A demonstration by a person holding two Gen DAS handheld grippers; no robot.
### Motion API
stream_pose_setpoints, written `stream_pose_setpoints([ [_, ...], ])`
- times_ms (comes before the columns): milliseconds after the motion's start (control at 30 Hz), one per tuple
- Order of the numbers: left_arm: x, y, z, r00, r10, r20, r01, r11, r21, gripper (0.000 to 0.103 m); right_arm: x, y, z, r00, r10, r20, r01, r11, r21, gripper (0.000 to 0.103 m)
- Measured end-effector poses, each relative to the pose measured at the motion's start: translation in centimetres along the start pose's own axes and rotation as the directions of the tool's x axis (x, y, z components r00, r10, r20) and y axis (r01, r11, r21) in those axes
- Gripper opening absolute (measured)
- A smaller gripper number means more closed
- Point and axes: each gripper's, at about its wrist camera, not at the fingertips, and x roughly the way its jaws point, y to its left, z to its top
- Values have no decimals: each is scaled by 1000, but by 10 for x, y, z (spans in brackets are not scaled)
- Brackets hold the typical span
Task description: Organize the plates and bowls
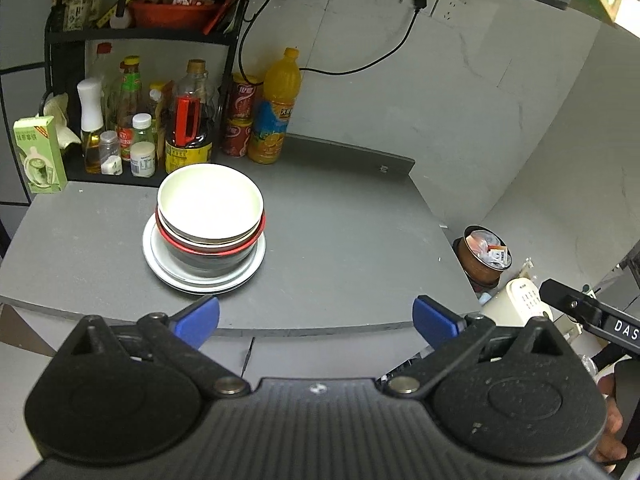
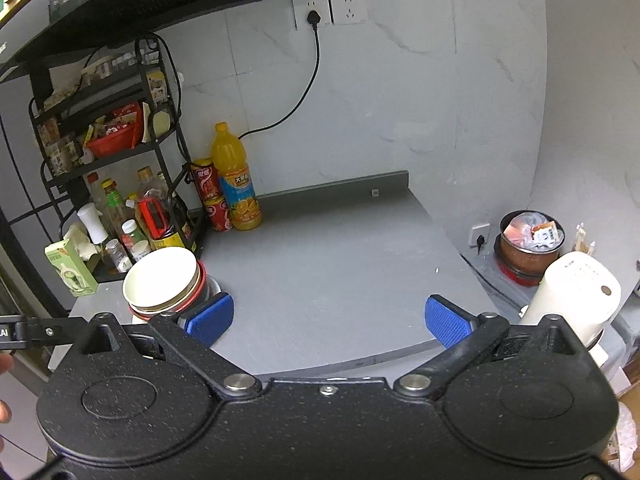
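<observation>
On the grey counter (image 1: 340, 240) stands one stack: a white bowl (image 1: 210, 206) nested in a red-rimmed dark bowl (image 1: 208, 252), on white plates (image 1: 160, 268). My left gripper (image 1: 316, 320) is open, empty, near the counter's front edge, short of the stack. The right wrist view shows the same white bowl (image 2: 160, 280) and red-rimmed bowl (image 2: 202, 284) at the left. My right gripper (image 2: 328, 318) is open and empty over the counter (image 2: 340, 264), its left pad (image 2: 212, 316) just right of the stack.
Sauce bottles (image 1: 188, 120), red cans (image 1: 240, 120) and an orange juice bottle (image 1: 276, 108) line the back left under a black rack (image 1: 152, 32). A green carton (image 1: 38, 152) sits far left. Off the right edge are a brown pot (image 2: 528, 244) and a white kettle (image 2: 576, 292).
</observation>
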Motion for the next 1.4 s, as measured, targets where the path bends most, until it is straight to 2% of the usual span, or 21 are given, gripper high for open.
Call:
stream_pose_setpoints([
  [267, -27, -4, -9, 999, 6, 44, -7, 999, 36, 102, -23, 6, -8, 1000, 3, 25, -2, 1000, -30, 103],
  [433, -38, 0, -18, 999, 3, 54, -6, 999, 39, 102, -33, 10, -16, 1000, -19, 20, 19, 999, -44, 103],
  [700, -48, 8, -33, 998, 32, 53, -34, 998, 48, 102, -41, 21, -31, 1000, 1, 26, 0, 999, -52, 103],
  [1033, -53, 17, -39, 997, 57, 48, -59, 997, 40, 102, -45, 28, -38, 1000, 2, 27, -1, 998, -63, 103],
  [1400, -50, 13, -37, 997, 52, 48, -54, 997, 48, 102, -43, 28, -35, 1000, 17, 20, -16, 998, -62, 103],
])
